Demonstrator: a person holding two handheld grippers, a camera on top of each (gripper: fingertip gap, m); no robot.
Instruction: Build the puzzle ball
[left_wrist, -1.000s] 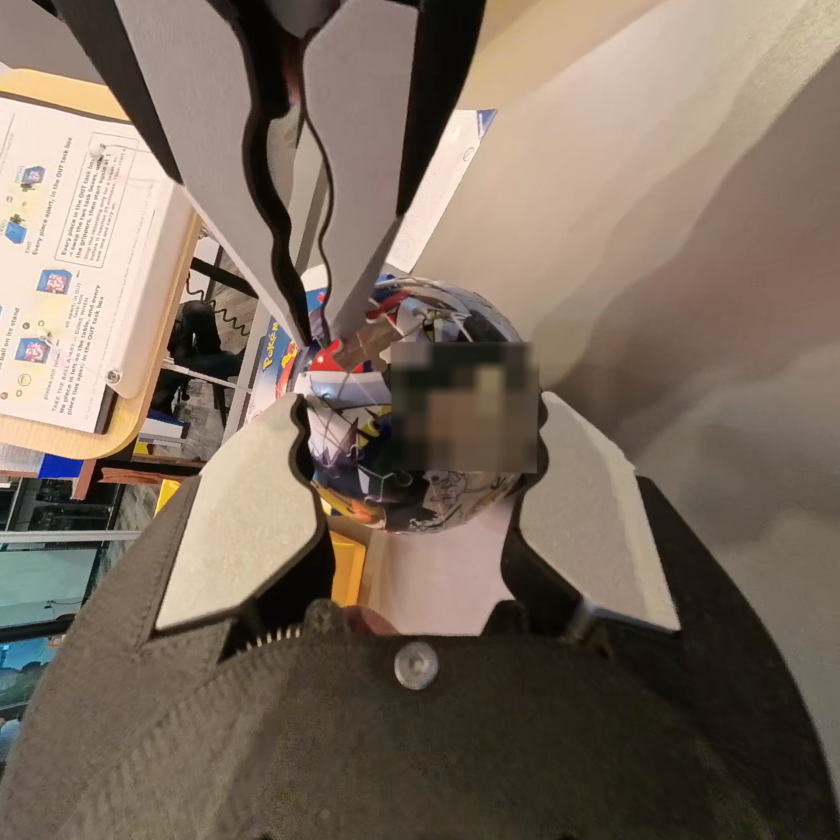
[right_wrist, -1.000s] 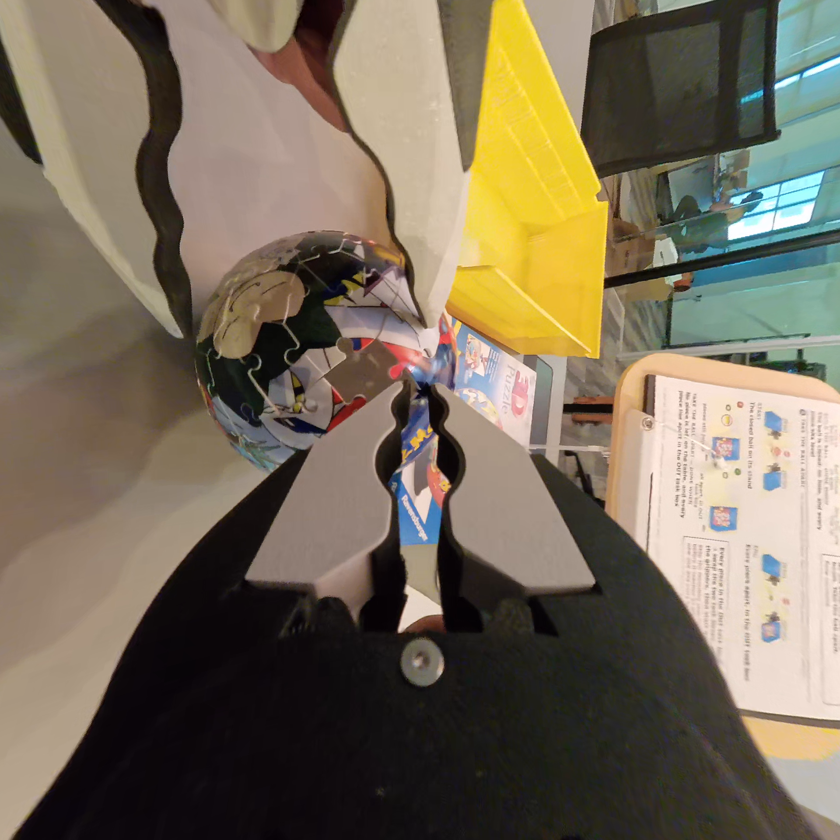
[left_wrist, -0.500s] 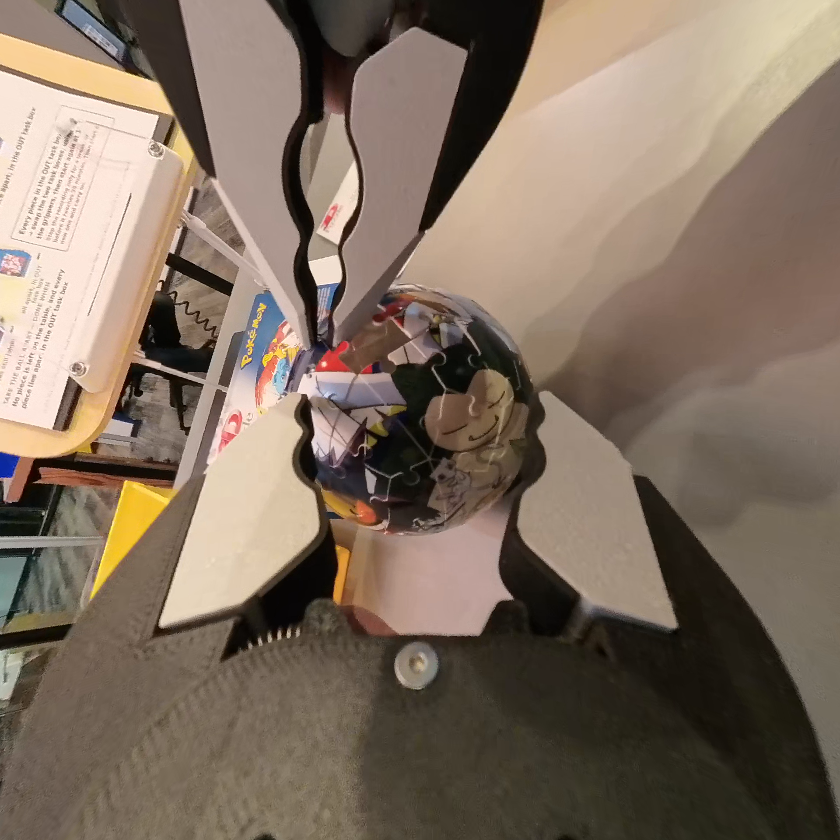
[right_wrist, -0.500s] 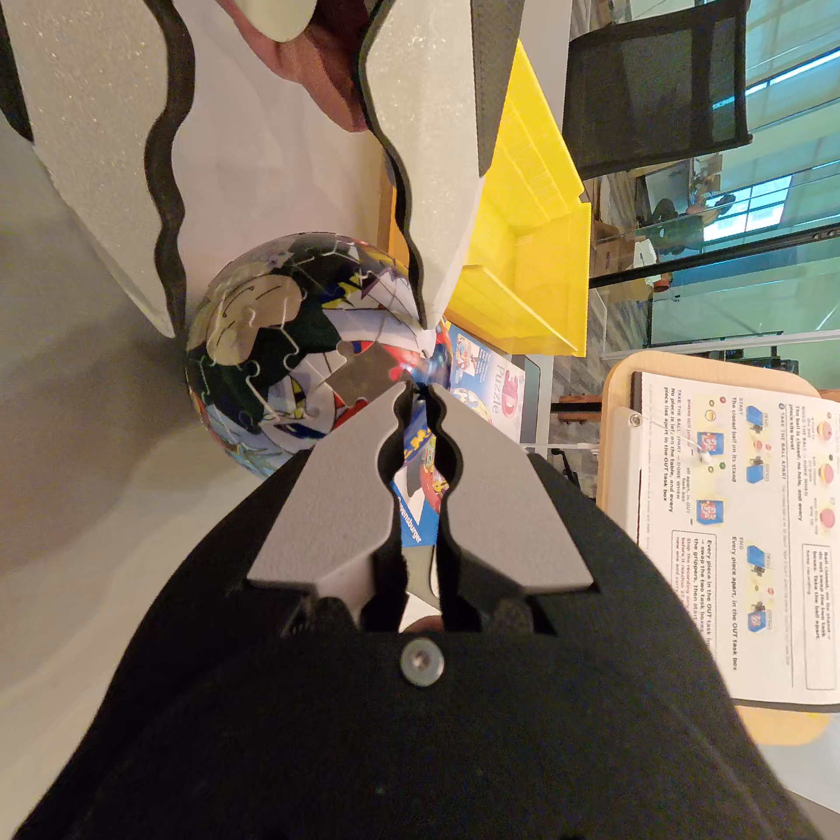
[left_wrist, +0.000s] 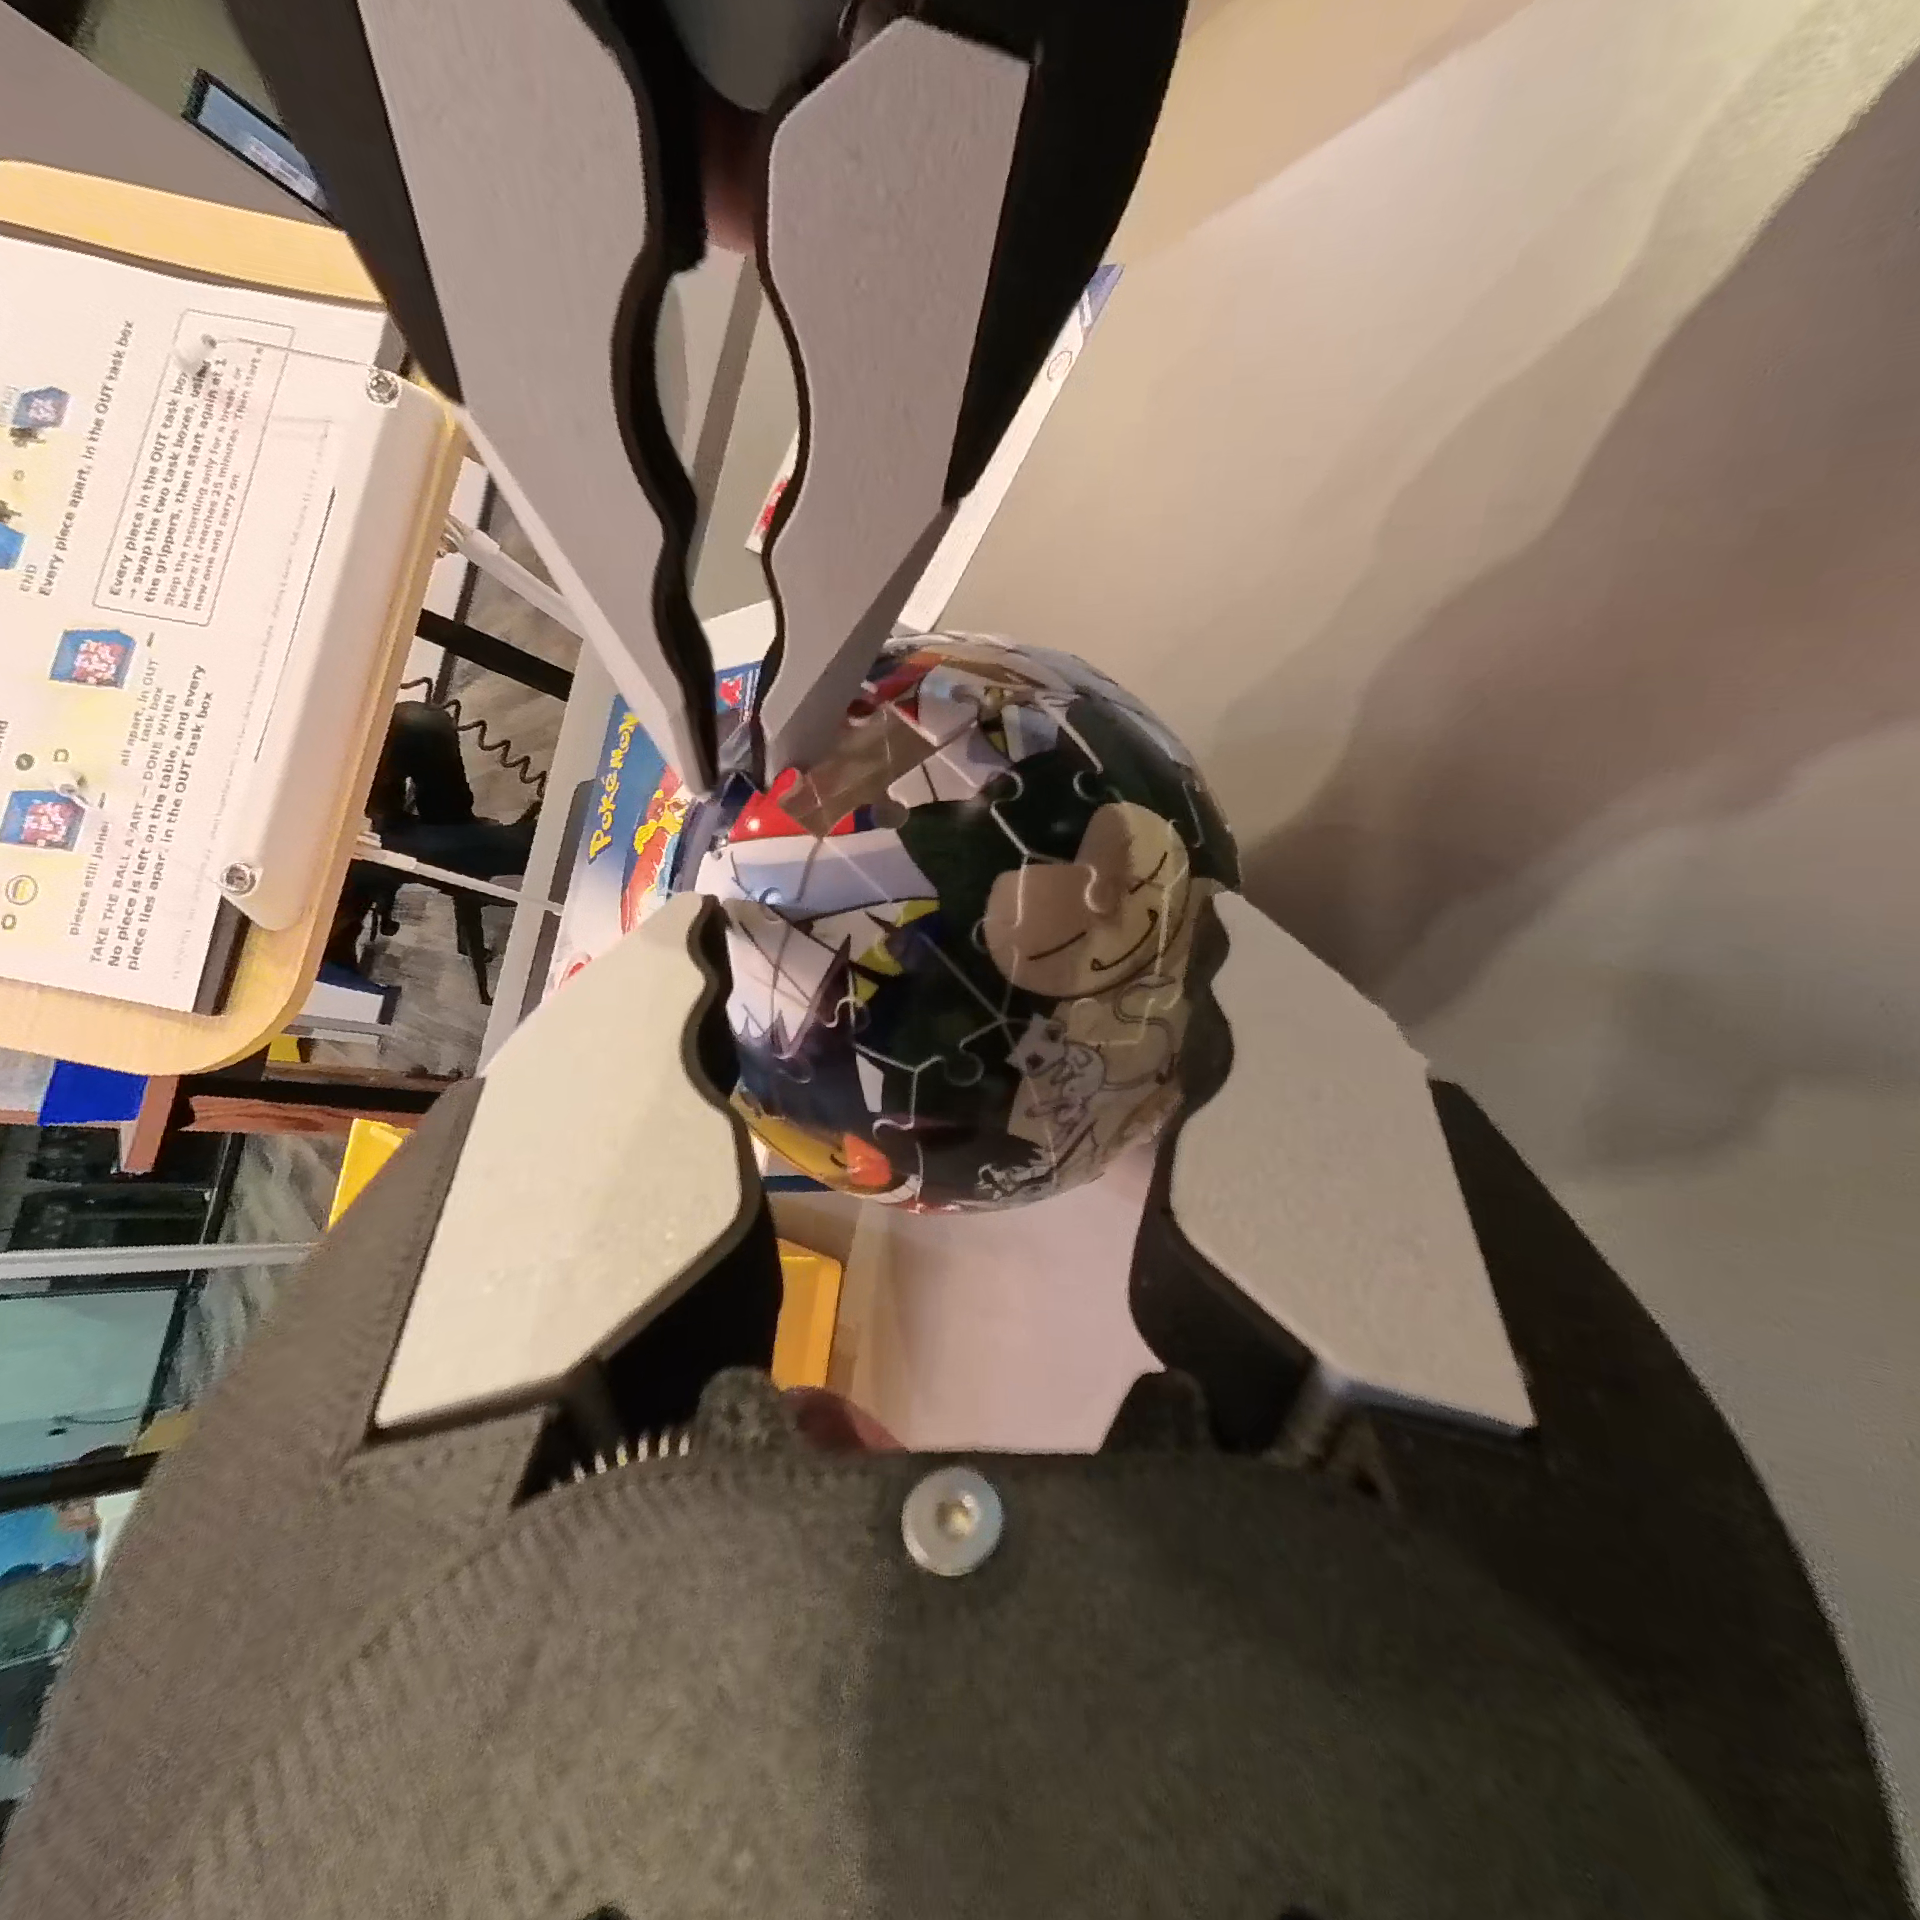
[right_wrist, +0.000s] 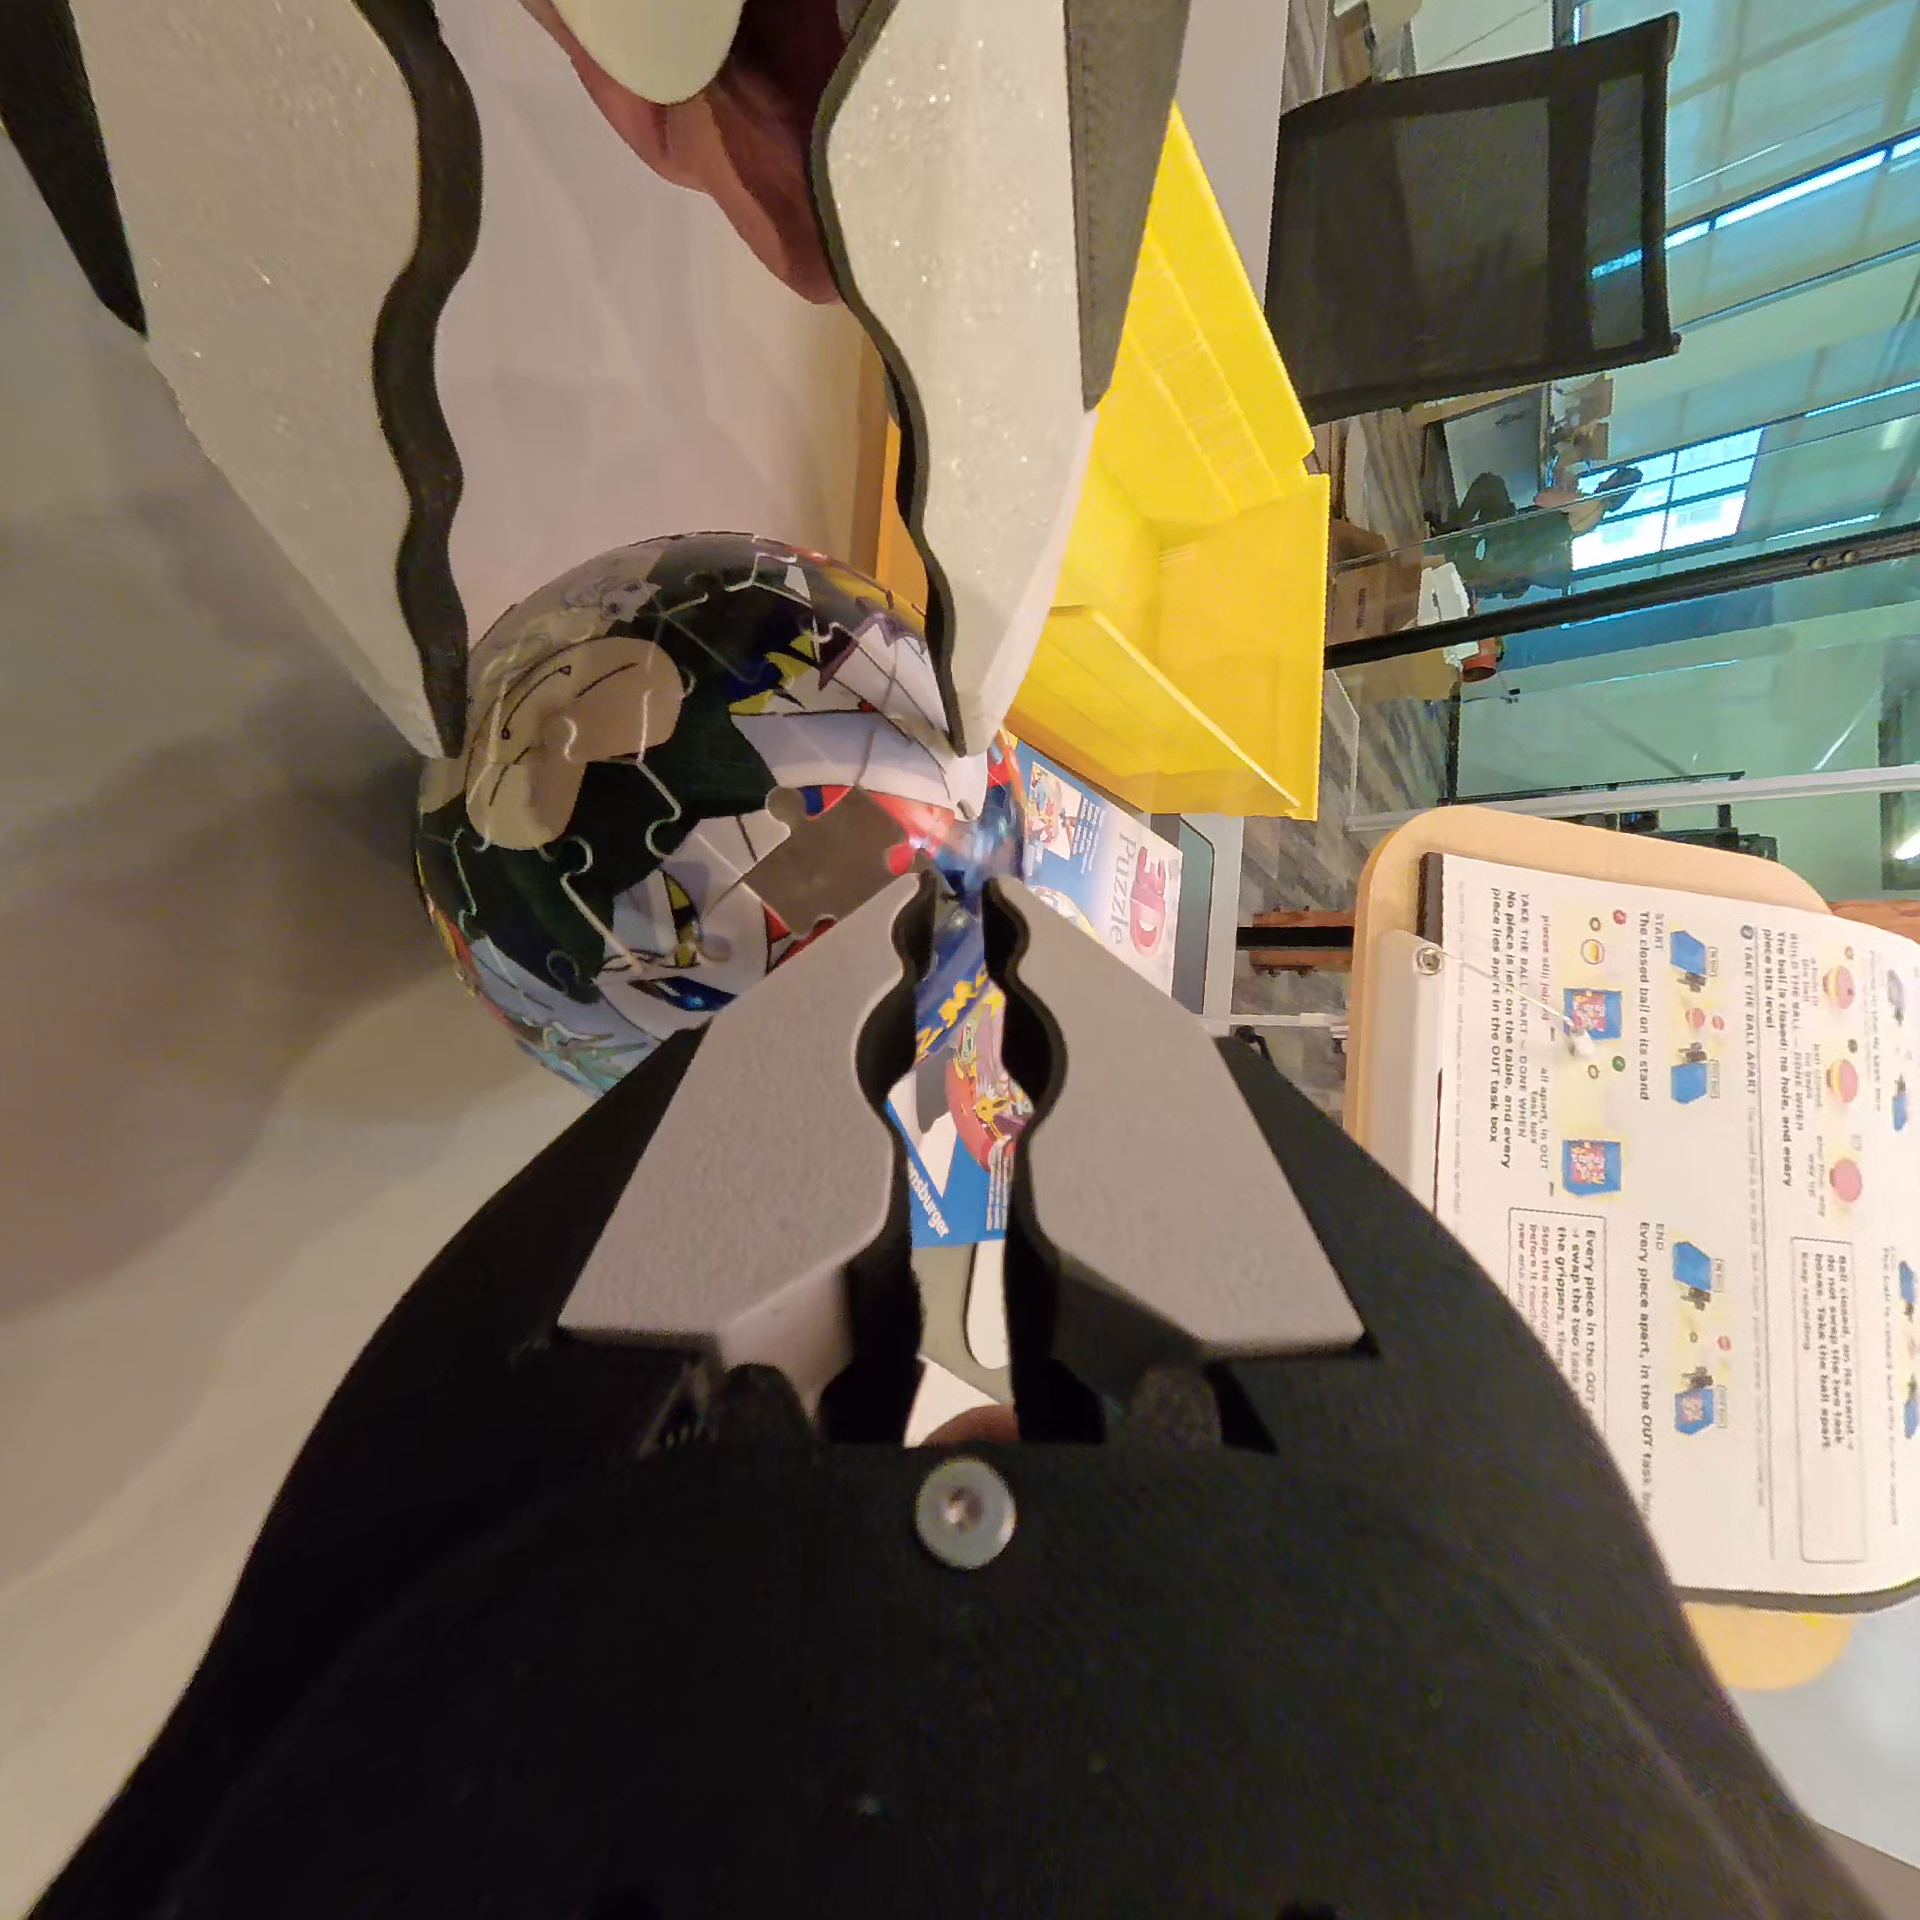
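The left gripper (left_wrist: 961, 914) is clamping the puzzle ball (left_wrist: 966, 925) between its two pale fingers, one on each side, holding it off the white table (left_wrist: 1558, 520). The ball is covered in colourful cartoon artwork and is showing one gap (right_wrist: 821, 862) where a piece is missing.

The right gripper (right_wrist: 956, 888) is pointing its tips at that gap, fingers nearly pressed together; whether they are pinching a piece cannot be told.

Behind the ball a blue puzzle box (right_wrist: 1101, 904) is lying, bearing printed branding and cartoon pictures. Yellow bins (right_wrist: 1195, 520) are sitting beyond it. A printed instruction sheet (right_wrist: 1662, 1195) with small diagrams is resting on a wooden clipboard (left_wrist: 260, 997).
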